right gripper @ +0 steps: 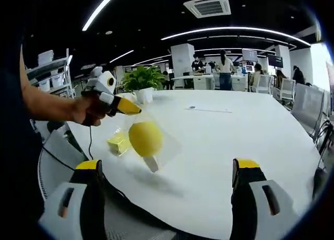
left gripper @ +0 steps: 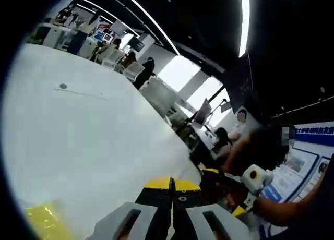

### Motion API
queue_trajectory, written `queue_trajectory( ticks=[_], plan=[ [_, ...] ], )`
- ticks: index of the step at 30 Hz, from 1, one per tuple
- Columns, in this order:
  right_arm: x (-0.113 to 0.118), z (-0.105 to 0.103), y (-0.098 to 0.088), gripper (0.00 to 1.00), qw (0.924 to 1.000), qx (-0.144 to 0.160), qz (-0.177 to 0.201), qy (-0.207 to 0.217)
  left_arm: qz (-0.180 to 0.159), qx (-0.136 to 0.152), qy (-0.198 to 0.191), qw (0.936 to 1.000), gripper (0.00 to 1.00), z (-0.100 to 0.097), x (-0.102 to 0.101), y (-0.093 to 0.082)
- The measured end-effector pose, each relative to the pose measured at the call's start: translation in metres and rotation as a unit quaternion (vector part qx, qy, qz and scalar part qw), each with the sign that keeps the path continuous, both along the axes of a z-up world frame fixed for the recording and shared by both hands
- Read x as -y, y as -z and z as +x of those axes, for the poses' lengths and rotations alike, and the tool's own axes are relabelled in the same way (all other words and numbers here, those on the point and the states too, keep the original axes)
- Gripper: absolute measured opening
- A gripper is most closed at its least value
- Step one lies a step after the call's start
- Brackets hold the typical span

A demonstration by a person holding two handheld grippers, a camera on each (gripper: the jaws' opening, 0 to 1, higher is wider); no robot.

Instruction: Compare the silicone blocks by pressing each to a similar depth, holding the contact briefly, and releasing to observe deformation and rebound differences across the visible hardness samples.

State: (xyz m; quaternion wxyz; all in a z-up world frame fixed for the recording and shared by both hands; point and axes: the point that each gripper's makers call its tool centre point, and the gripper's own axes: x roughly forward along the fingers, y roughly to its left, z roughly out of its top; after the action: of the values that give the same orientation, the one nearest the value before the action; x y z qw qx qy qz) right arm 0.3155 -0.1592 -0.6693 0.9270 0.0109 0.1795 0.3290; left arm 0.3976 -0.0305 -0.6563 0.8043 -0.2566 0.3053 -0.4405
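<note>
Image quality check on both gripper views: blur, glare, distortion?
Left gripper view: soft and motion-blurred, white table nearly washed out, window glare behind, yellow block smeared. Right gripper view: sharper, strong fisheye bending of ceiling lights, yellow ball-shaped sample casts a soft shadow on the table.

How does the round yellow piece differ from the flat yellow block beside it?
The round piece is domed and deep yellow; the flat block is low and paler. The round piece looks bigger than the flat block. Both are yellow and lie near the left gripper.
</note>
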Motion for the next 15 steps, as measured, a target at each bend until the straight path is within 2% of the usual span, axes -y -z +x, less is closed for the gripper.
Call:
queue_trajectory(
  ticks=[2,6,9,10,15],
  plan=[
    [0.0,0.0,0.0,0.97,1.0,-0.003,0.0,0.0,-0.003,-0.011,-0.012,0.9999,0.0,0.007,-0.006,0.006],
    [-0.002,0.0,-0.001,0.97,1.0,-0.004,-0.001,-0.002,0.027,0.001,-0.033,0.9991,0.0,0.016,-0.017,0.017],
    [-0.003,0.001,-0.001,0.97,1.0,-0.004,0.001,-0.003,0.035,0.0,-0.054,0.9979,0.0,0.024,-0.026,0.023],
    [-0.004,0.001,-0.001,0.97,1.0,-0.004,0.0,-0.004,0.042,-0.003,-0.082,0.9958,0.0,0.031,-0.032,0.027],
    [-0.003,0.001,-0.002,0.97,1.0,0.002,-0.004,-0.004,0.044,-0.005,-0.119,0.9919,0.0,0.041,-0.039,0.035]
  ],
)
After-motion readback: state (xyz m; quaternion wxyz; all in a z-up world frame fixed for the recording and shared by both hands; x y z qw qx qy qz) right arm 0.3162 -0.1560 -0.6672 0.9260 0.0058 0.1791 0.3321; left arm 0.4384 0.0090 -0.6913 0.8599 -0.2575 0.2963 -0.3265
